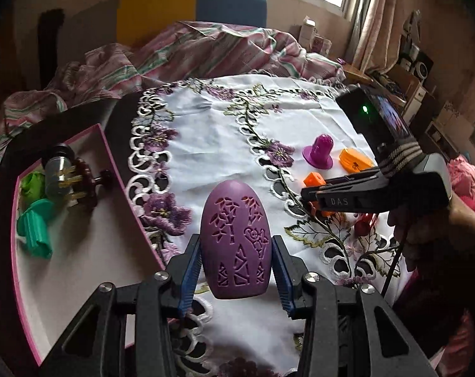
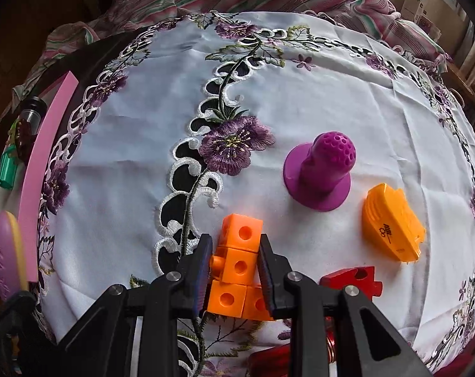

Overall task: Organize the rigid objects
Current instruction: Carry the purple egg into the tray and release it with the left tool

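A purple egg-shaped shell [image 1: 236, 238] with cut-out patterns stands upright between the blue pads [image 1: 192, 264] of my left gripper [image 1: 236, 242], which is shut on it just above the embroidered white cloth [image 1: 212, 125]. The same shell shows at the left edge of the right wrist view [image 2: 5, 251]. My right gripper [image 2: 235, 242] is shut on a cluster of linked orange cubes [image 2: 243, 232]; it shows from the side in the left wrist view [image 1: 309, 194], still on the cubes [image 1: 314, 179]. A pink-rimmed white box [image 1: 90, 251] lies left of the left gripper.
The box holds a teal ribbed piece [image 1: 35, 229], a light green piece [image 1: 31, 185] and a grey cylinder with a dark plug [image 1: 68, 179]. On the cloth lie a magenta perforated cone [image 2: 322, 172], an orange wedge [image 2: 391, 223] and a red piece [image 2: 353, 279]. Striped bedding [image 1: 206, 47] lies behind.
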A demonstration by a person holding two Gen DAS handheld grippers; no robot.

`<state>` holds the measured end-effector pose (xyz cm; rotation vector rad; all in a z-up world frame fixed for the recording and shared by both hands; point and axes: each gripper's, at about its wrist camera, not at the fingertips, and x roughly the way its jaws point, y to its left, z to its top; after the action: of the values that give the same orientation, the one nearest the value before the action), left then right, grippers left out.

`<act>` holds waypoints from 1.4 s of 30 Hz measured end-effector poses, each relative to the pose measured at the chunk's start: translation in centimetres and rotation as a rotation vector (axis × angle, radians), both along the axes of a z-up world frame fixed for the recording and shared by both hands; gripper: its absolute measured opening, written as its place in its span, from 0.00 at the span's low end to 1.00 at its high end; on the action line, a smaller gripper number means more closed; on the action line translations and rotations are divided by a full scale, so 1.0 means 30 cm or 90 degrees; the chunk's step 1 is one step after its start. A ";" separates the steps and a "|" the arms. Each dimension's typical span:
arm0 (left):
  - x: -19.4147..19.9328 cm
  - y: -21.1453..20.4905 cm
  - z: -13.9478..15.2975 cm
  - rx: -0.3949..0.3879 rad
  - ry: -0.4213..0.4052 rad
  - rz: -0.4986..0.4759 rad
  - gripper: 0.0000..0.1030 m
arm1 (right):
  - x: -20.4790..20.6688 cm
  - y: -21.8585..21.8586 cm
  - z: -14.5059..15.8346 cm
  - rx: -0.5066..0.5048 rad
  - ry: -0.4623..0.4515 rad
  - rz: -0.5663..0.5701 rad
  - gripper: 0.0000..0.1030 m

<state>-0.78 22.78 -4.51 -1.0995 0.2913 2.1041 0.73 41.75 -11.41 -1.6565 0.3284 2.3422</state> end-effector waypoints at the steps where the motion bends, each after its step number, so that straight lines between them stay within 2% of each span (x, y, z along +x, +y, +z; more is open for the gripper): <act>1: -0.013 -0.041 0.015 0.010 -0.004 0.019 0.42 | -0.013 0.014 -0.009 0.000 0.000 0.001 0.27; 4: -0.076 -0.165 0.040 0.030 -0.014 0.080 0.42 | -0.016 0.011 -0.010 0.004 0.000 0.004 0.27; 6: -0.126 -0.237 0.034 0.027 -0.017 0.117 0.42 | -0.024 0.003 -0.013 0.006 0.000 0.004 0.27; 8: -0.193 -0.307 0.005 0.015 -0.027 0.158 0.42 | -0.022 0.002 -0.013 0.007 0.000 0.005 0.27; 10: -0.248 -0.375 -0.034 0.017 -0.061 0.200 0.42 | -0.013 0.000 -0.012 0.009 0.000 0.006 0.27; 13: -0.313 -0.422 -0.077 0.017 -0.089 0.238 0.42 | 0.006 0.002 -0.005 0.010 0.001 0.006 0.27; 17: -0.367 -0.438 -0.123 0.007 -0.110 0.255 0.42 | 0.005 0.002 -0.005 0.009 0.001 0.006 0.27; 23: -0.414 -0.404 -0.144 0.006 -0.104 0.256 0.42 | 0.002 0.001 -0.007 0.010 0.001 0.008 0.27; 26: -0.448 -0.387 -0.173 -0.020 -0.112 0.271 0.42 | 0.001 -0.001 -0.007 0.009 0.001 0.007 0.27; 28: -0.460 -0.388 -0.175 -0.019 -0.115 0.279 0.42 | 0.001 0.002 -0.007 0.009 0.001 0.008 0.27; 39: -0.379 -0.456 -0.089 0.004 -0.059 0.307 0.45 | 0.002 -0.001 -0.001 0.016 0.000 0.015 0.27; 42: -0.334 -0.470 -0.047 0.002 -0.025 0.319 0.46 | 0.003 -0.007 0.000 0.019 0.000 0.017 0.27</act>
<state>-10.80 8.66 -5.92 -1.3121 -0.0133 2.5079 0.82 41.55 -11.43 -1.6573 0.2721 2.3540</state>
